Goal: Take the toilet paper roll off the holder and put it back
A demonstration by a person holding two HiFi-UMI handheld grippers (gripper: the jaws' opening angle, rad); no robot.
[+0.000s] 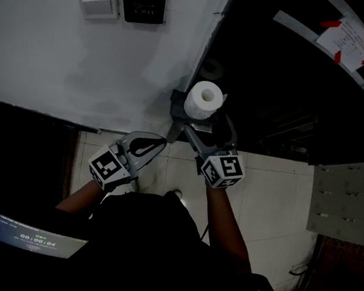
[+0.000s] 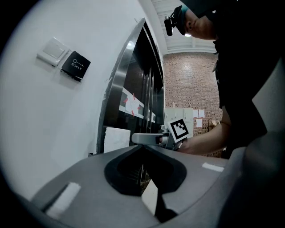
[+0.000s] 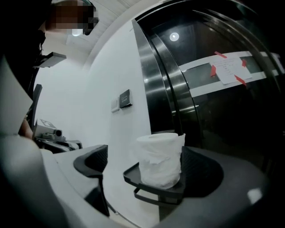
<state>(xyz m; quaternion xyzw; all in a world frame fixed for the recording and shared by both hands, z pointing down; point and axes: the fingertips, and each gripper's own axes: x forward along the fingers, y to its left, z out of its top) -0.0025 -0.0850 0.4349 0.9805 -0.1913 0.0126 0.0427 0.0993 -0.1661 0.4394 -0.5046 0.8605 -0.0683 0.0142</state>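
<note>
A white toilet paper roll [image 1: 204, 100] [image 3: 160, 160] stands upright on a black holder shelf [image 1: 176, 104] [image 3: 151, 189] fixed to the white wall beside the dark door. My right gripper [image 1: 205, 125] [image 3: 142, 153] is open, with one jaw on each side of the roll. The left jaw is well clear of the roll and the right one is close beside it. My left gripper [image 1: 163, 140] [image 2: 142, 146] is shut and empty. It sits just below and left of the holder and points toward the wall.
A white light switch [image 1: 98, 5] and a black exit button [image 1: 144, 5] are on the wall, up and to the left. The dark metal-framed door [image 1: 294, 89] carries a taped paper [image 1: 345, 40]. Pale floor tiles [image 1: 268, 192] lie below. A lit screen [image 1: 35, 239] is at lower left.
</note>
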